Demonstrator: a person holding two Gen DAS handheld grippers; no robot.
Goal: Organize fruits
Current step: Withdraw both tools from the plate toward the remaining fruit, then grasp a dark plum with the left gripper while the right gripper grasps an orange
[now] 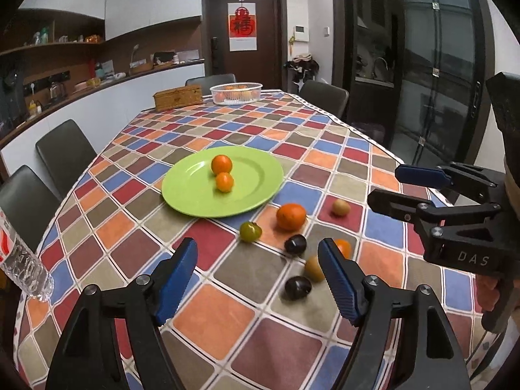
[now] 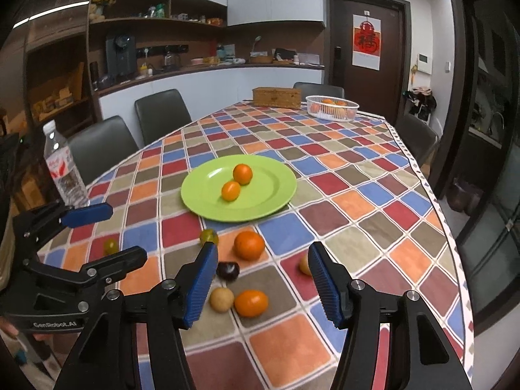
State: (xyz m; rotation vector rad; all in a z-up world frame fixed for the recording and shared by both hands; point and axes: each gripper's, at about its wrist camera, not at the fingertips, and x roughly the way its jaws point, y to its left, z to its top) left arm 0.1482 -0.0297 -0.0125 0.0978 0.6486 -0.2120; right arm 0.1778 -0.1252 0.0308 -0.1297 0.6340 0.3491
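Both hand-held grippers [image 1: 258,279] [image 2: 263,282] spread, empty; loose fruit below; water bottle [image 2: 65,169] at table edge.

The left hand-held gripper [image 1: 258,279] tilts forward and downward, its blue-padded jaws standing apart with nothing pressed between them. The right hand-held gripper [image 2: 261,284] tilts downward the same way, its jaws also parted and gripping nothing. The two are held side by side, each showing at the edge of the other's view. Fingers [image 1: 487,292] wrap the right gripper's handle below its black body.
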